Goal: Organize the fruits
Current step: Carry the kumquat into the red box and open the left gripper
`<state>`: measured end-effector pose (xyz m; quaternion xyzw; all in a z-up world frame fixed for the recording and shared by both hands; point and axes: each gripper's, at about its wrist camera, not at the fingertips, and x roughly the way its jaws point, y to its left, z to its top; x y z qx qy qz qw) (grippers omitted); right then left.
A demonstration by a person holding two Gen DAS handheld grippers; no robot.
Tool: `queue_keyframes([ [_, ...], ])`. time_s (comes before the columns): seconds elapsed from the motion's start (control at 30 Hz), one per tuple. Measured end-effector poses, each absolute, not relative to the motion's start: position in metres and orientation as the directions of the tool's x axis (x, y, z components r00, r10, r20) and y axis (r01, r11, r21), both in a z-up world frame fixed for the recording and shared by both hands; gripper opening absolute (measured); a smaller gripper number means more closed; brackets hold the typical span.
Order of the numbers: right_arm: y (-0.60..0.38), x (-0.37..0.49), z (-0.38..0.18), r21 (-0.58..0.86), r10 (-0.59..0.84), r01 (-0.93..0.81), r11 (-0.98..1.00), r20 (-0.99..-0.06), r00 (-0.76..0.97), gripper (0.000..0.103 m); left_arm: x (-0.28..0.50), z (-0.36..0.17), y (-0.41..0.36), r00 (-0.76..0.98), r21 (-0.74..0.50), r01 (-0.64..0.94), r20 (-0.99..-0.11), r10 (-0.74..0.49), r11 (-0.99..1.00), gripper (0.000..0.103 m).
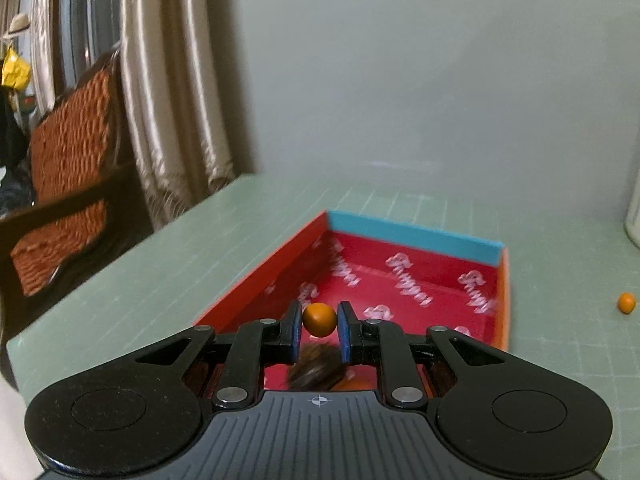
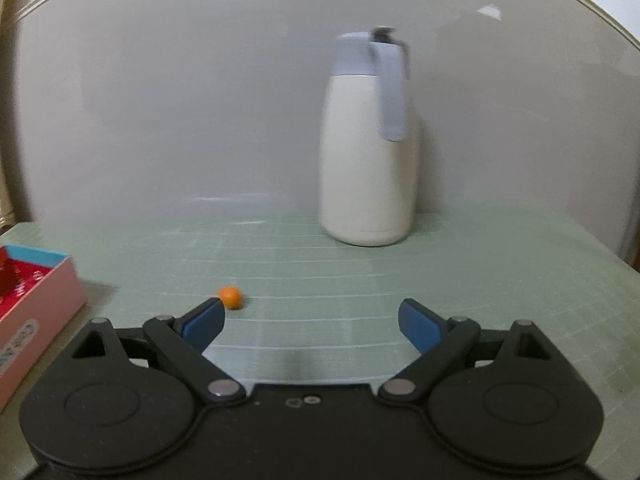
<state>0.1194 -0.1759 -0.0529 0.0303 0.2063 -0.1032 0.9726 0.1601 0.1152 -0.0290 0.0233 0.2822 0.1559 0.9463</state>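
Green mat (image 2: pixel 320 264); left claw (image 1: pixel 319 320) clamped on small orange fruit (image 1: pixel 319 319), right claw (image 2: pixel 311 322) apart.

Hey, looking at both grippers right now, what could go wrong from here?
1. The left gripper pinches a small round orange fruit at the very tips of its jaws over the red box; it may slip out and bounce.
2. The loose fruit on the green mat sits just past the open right gripper's left jaw; a nudge might roll it away.
3. The white jug stands behind and might get bumped.
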Motion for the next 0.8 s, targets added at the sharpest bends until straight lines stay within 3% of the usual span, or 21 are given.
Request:
queue_keyframes([
  [0.33,-0.132,0.127,-0.053,-0.015,-0.090,0.092,0.996,-0.405,0.910,0.094,0.141,-0.041,0.135,0.749,0.110,-0.312,-0.582,0.315,0.944,0.023],
  [0.47,-0.120,0.130,-0.053,-0.011,-0.061,0.063,0.998,-0.407,0.911,0.094,0.128,-0.040,0.140,0.762,0.105,-0.350,-0.546,0.348,0.931,0.065],
  [0.8,-0.110,0.144,-0.059,-0.024,-0.047,0.040,0.999,-0.432,0.901,0.094,0.092,-0.026,0.153,0.802,0.110,-0.409,-0.431,0.414,0.906,0.079],
])
